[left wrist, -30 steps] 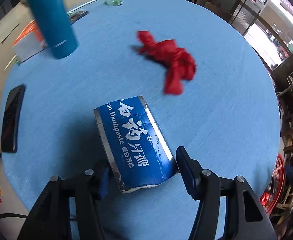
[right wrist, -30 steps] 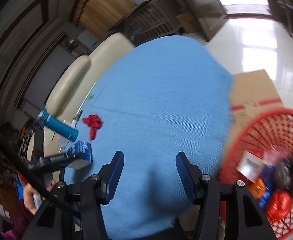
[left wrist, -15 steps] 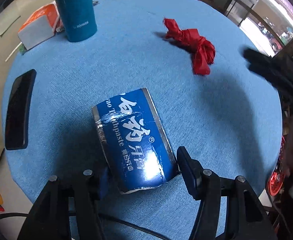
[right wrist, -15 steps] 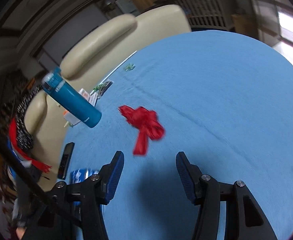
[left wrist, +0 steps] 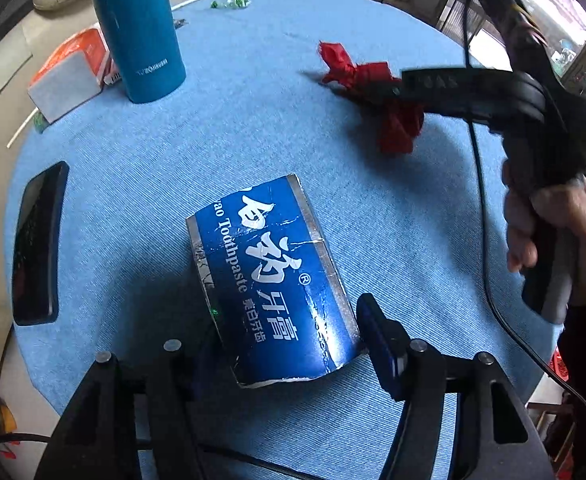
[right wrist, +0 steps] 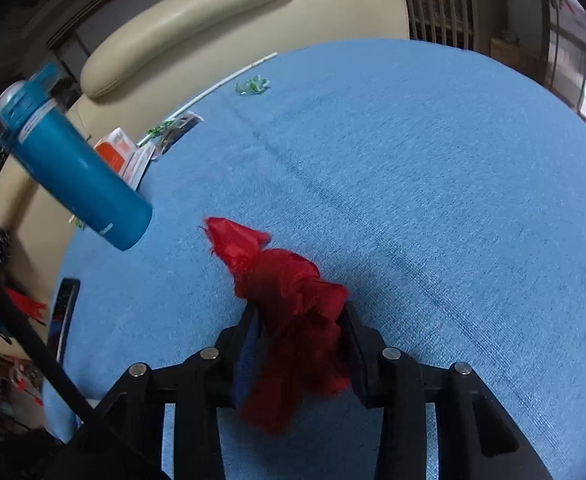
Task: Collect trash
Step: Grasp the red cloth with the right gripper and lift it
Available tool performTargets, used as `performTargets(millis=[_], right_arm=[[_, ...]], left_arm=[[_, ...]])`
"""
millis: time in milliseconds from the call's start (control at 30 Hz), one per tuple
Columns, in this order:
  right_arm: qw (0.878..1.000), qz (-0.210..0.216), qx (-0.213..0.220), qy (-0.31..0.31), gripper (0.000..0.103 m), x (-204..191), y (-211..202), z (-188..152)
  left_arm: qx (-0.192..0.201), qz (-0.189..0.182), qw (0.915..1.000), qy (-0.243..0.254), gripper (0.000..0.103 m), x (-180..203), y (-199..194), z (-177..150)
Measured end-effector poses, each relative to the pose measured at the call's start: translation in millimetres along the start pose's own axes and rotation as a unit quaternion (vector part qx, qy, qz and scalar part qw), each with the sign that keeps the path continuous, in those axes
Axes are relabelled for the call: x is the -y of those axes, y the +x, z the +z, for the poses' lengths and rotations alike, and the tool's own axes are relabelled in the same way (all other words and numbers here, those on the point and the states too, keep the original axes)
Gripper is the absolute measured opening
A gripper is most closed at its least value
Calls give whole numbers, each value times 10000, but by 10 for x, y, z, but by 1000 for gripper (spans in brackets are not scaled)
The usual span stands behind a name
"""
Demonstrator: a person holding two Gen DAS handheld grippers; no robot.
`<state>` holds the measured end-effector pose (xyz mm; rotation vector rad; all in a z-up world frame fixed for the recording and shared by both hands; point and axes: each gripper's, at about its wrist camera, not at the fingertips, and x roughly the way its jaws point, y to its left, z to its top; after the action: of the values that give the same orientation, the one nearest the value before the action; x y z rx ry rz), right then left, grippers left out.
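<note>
Two hand-held grippers were at the bench (left wrist: 253,120): the right hand-held gripper (right wrist: 299,344) was closing on the red wrapper (right wrist: 289,292); the left hand-held gripper (left wrist: 281,340) straddled the toothpaste box (left wrist: 269,276), jaws parted.

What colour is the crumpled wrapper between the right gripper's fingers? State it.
Red; clearest in the right wrist view.

blue box (left wrist: 271,280) — "Toothpaste" with white Chinese characters, teal flask (left wrist: 137,28) — "ZOJIRUSHI"
</note>
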<state>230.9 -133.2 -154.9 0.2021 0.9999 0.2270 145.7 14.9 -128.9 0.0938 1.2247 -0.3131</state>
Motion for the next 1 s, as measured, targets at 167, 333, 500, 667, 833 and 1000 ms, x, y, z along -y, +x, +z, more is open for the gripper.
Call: performTargets(millis=[167,333,500,667,833,1000], right_arm=[[9997,82,201,142,36,72,-212,-179],[9977,352,427,391,36,221,-605,-417],[9941,553,750,556,36,378,-1110,-699],[9899,653,1071,658,36,477,-1549,-926],[9850,731,1342,808,36,546,-1898,-1126],[9807,784,1541,914,36,596,-2168,-1298]], left_arm=[[182,130,9997,58,65,159,-265,-139],[620,441,9967,283,65,369,-670,-230],[1030,685,9910,517,65,607,-946,-326],[1419,811,9836,757,65,870,-1204,-474],[1712,915,9762,964,65,1095,-1422,-491],[1936,991,9698,1107,65,1235,-1568,-552]])
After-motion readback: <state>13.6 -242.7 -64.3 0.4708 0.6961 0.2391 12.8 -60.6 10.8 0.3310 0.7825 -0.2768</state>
